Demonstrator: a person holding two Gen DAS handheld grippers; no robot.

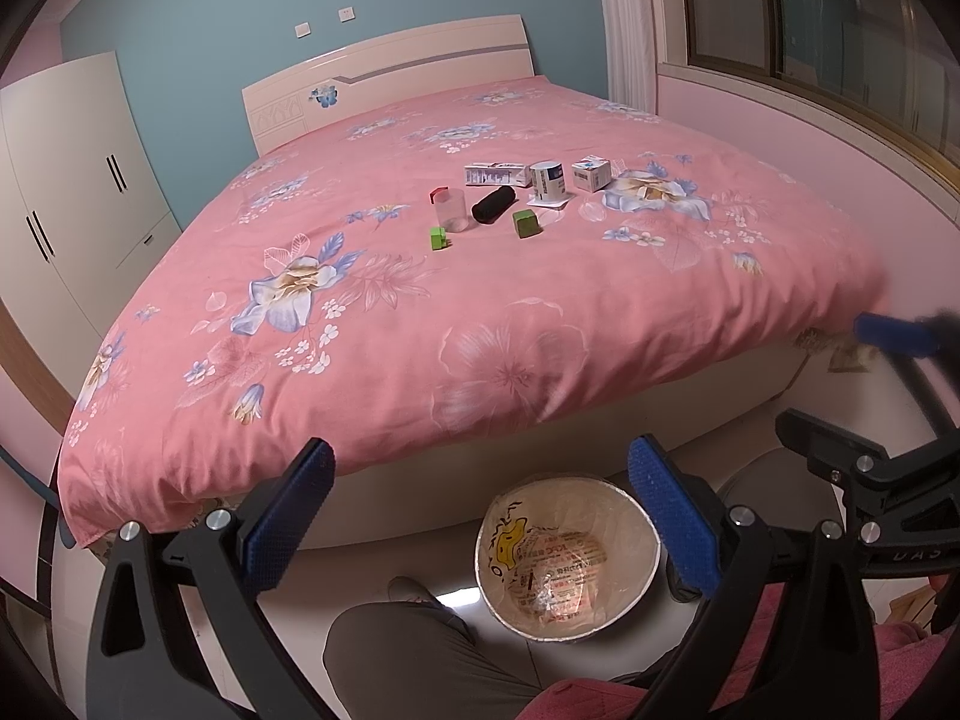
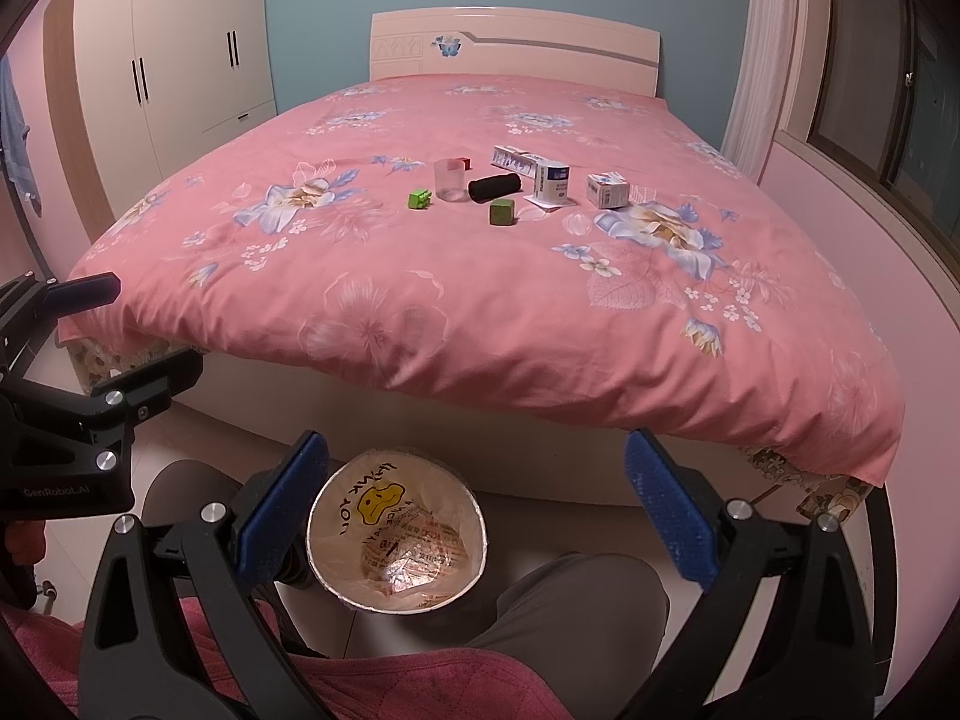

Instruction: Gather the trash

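Observation:
A lined trash bin (image 1: 567,558) (image 2: 397,531) stands on the floor at the foot of the bed, with wrappers inside. On the pink floral quilt (image 1: 480,312) (image 2: 480,300) lie a clear cup (image 1: 451,208) (image 2: 449,179), a black roll (image 1: 493,203) (image 2: 494,186), two green blocks (image 1: 526,223) (image 2: 501,212), a long box (image 1: 495,173), a blue-white can (image 1: 548,180) (image 2: 552,181) on a paper, and a small white carton (image 1: 591,173) (image 2: 608,189). My left gripper (image 1: 480,516) and right gripper (image 2: 474,510) are both open and empty, above the bin, well short of the items.
A white wardrobe (image 2: 174,54) stands at the left wall. The headboard (image 2: 516,48) is at the far end. A window ledge (image 1: 810,108) runs along the right. My knee (image 2: 576,600) in grey trousers is beside the bin.

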